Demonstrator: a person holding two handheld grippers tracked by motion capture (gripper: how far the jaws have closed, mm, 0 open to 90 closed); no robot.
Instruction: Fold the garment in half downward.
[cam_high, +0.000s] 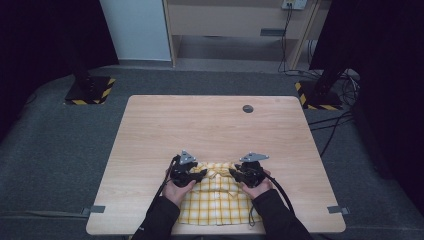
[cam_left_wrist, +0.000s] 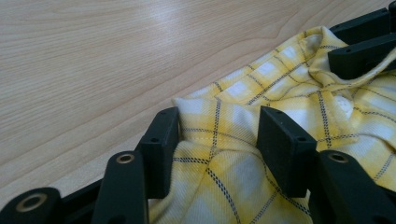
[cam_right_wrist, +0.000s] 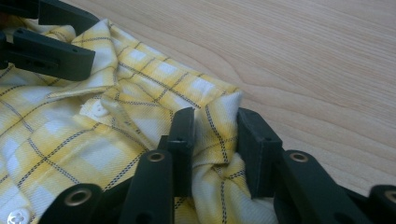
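A yellow and white checked shirt (cam_high: 215, 197) lies flat at the near edge of the wooden table (cam_high: 200, 125), collar end away from the person. My left gripper (cam_high: 202, 173) sits at the shirt's left shoulder. In the left gripper view its jaws (cam_left_wrist: 219, 135) press a raised fold of the shirt (cam_left_wrist: 219, 172) between the pads. My right gripper (cam_high: 232, 173) is at the right shoulder. In the right gripper view its jaws (cam_right_wrist: 215, 135) pinch a bunched fold of the shirt (cam_right_wrist: 93, 140). Each gripper view also catches the other gripper's jaws near the collar.
A small round grey disc (cam_high: 247, 108) sits in the table's far side. Grey tape tabs (cam_high: 97, 209) mark the near corners. Two black stand bases with yellow stripes (cam_high: 90, 90) rest on the carpet beyond the table, with cables at the right.
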